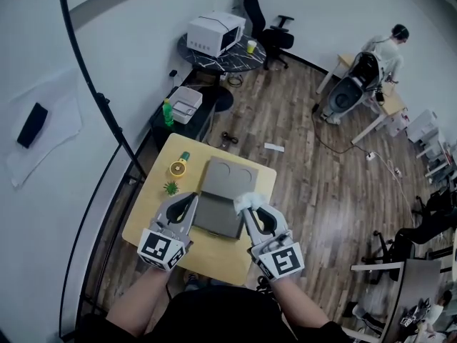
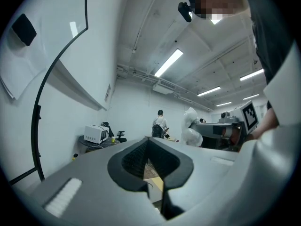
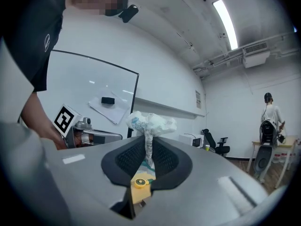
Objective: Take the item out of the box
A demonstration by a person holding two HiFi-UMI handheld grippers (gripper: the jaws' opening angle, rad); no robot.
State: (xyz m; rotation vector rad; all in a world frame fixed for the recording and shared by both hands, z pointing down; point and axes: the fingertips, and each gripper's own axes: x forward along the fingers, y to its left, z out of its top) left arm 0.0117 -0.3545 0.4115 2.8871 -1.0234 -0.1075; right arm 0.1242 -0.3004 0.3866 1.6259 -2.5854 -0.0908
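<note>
Overall: a person leans over a small wooden table (image 1: 228,259) with a gripper in each hand — both are held low above a grey box (image 1: 214,220).
Box: flat and grey, at the middle of the table. Its lid (image 1: 230,177) is folded back on the far side, and two round outlines show on it.
Item: a crumpled white plastic packet (image 1: 247,201), clear of the box's floor and up by the box's right edge, in the right gripper's tips. In the right gripper view the packet (image 3: 151,121) bunches out above the jaws, and its twisted neck runs down between them.
Right gripper (image 1: 250,211): the jaws are drawn in tight on the packet's neck, with a pad pressing on either side. The same pinch shows in its own view (image 3: 147,142).
Left gripper (image 1: 191,199): over the box's left edge. The tips meet with nothing between them — its own view (image 2: 148,140) shows only table and floor through the hollow behind the tips.
Cross views: the left gripper view catches the right gripper (image 2: 203,126) and the packet (image 2: 190,132). The right gripper view catches the left gripper (image 3: 110,136).
Table's left side: a yellow round object (image 1: 177,168) with a green part, and a small green spiky thing (image 1: 170,187) just nearer the person. Both lie apart from the box.
Room: a microwave (image 1: 216,33) sits on a dark round table, and a second person (image 1: 385,45) is at a desk far to the right.
</note>
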